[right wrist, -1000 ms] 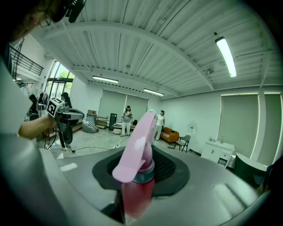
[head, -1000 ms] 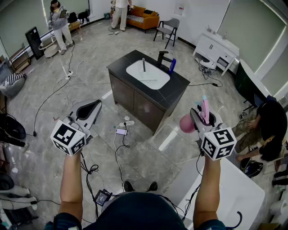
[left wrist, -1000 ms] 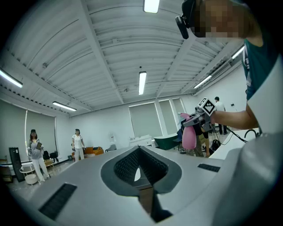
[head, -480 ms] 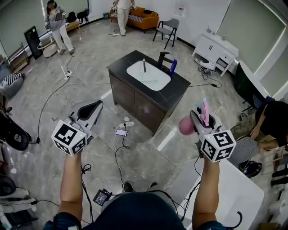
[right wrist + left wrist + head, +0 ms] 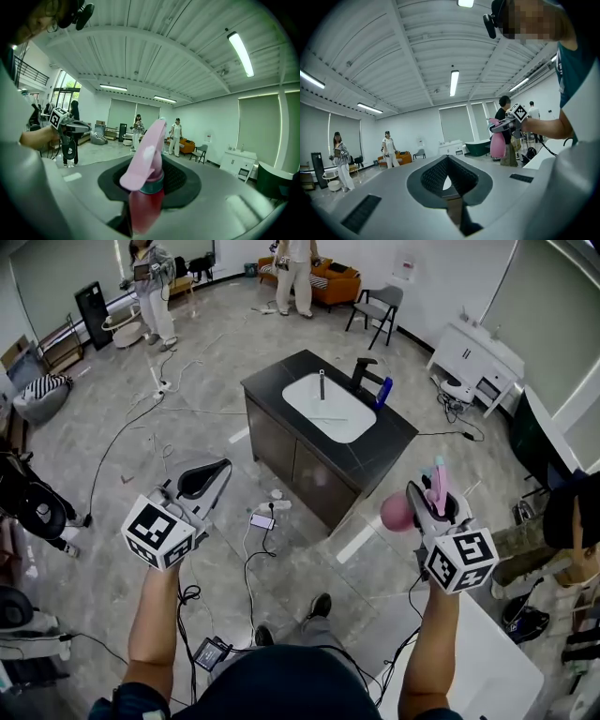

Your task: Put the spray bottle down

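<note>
you're now nearer counter (image 5: 380, 448) at 12 o'clock | right gripper (image 5: 429, 495) grasps bottle (image 5: 395, 512), not down yet | left gripper (image 5: 214, 474) clenched, empty

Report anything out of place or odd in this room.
Loose cables sprawl over the floor beside the sink cabinet, with a small device lying among them: a trip hazard. Nothing looks spilled or broken.

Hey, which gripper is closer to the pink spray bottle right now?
Right. The right gripper holds the spray bottle in its jaws. The left gripper is well apart from it, on the person's other side, empty.
</note>
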Demonstrator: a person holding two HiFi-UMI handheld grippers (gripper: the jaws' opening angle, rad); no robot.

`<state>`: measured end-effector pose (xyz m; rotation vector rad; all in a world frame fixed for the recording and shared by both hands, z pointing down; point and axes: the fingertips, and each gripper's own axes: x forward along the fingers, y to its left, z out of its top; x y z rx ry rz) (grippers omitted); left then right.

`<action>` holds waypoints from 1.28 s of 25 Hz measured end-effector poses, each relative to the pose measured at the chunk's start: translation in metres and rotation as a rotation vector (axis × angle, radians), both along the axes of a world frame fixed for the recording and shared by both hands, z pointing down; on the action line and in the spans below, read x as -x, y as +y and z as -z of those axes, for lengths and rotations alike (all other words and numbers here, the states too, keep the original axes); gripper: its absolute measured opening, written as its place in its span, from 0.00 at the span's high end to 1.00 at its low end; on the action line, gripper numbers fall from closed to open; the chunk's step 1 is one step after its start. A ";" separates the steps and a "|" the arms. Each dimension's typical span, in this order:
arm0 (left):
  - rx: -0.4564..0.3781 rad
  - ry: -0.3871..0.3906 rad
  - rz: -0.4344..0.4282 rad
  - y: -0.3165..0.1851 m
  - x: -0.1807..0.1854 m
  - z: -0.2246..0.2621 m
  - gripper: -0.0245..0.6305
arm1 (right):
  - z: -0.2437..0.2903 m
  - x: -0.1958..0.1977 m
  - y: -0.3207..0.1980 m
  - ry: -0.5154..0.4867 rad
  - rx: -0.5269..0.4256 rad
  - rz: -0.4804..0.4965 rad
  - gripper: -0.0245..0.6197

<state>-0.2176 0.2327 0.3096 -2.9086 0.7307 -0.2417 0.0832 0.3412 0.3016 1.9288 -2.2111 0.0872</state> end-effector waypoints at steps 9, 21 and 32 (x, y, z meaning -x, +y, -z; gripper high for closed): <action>-0.002 -0.022 0.096 -0.055 -0.095 -0.001 0.96 | -0.008 -0.095 -0.091 -0.029 -0.010 0.115 0.76; -0.006 -0.054 0.225 -0.084 -0.160 -0.003 0.96 | -0.014 -0.167 -0.166 -0.058 -0.020 0.247 0.76; 0.002 -0.052 0.246 -0.116 -0.170 -0.008 0.96 | -0.021 -0.178 -0.204 -0.072 -0.015 0.261 0.76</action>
